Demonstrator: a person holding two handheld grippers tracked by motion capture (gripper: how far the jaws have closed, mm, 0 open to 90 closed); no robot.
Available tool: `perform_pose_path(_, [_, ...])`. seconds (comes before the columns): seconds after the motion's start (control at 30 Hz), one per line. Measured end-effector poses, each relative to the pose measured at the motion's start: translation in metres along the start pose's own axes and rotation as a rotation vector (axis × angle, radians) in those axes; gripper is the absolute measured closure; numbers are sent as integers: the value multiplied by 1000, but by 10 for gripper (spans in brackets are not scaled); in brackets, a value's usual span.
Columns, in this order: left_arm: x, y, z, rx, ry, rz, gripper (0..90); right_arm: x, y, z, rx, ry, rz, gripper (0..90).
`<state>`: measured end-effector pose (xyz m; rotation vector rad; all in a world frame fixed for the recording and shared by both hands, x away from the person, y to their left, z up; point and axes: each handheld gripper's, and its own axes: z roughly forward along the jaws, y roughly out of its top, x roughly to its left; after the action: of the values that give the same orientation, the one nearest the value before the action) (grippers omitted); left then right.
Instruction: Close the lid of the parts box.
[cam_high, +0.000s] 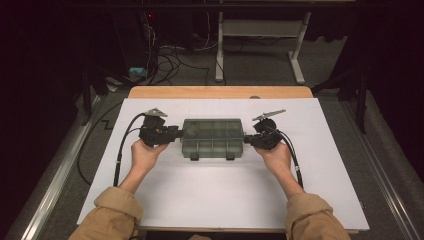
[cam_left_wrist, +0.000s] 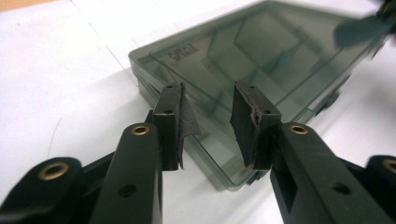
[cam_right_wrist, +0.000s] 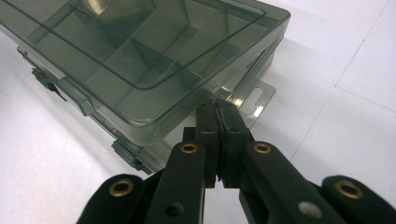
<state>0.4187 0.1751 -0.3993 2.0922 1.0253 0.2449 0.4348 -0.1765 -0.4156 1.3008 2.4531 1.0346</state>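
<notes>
I see the counter (cam_high: 165, 200), covered by a white sheet, with its wooden edge showing at the far side. Beyond it the floor carries a tangle of cables (cam_high: 170, 60) and the legs of a white stand (cam_high: 260, 45).

The box (cam_high: 212, 138), a smoky transparent organiser with inner compartments, lies flat at the middle of the counter, lid closed, long side across my view. Two dark latches sit on its near edge. In the left gripper view I read embossed lettering on the lid near one corner; I cannot make out the word.

My two sleeves come in from the near edge, one hand at each short end of the box.

The left gripper (cam_high: 176, 133) is at the left end of the box. In the left gripper view (cam_left_wrist: 212, 119) its jaws stand narrowly apart, with the near edge and corner of the box behind the gap. The pads do not press on the box.

The right gripper (cam_high: 246, 139) is at the right end. In the right gripper view (cam_right_wrist: 218, 122) its jaws are pressed together just at the clear hang tab (cam_right_wrist: 254, 100) that juts from that end of the box. I cannot tell whether the tab is pinched between them.
</notes>
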Motion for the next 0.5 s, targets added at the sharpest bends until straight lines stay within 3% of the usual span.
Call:
perform_pose_path(0.1, [-7, -3, 3, 13, -2, 25, 654, 0, -1, -1, 9, -23, -6, 893])
perform_pose_path(0.27, [-11, -11, 11, 51, -8, 33, 665, 0, -2, -9, -42, -4, 2, 893])
perform_pose_path(0.5, [-13, -17, 13, 43, 1, 31, 679, 16, -2, -10, -73, 35, -61, 893])
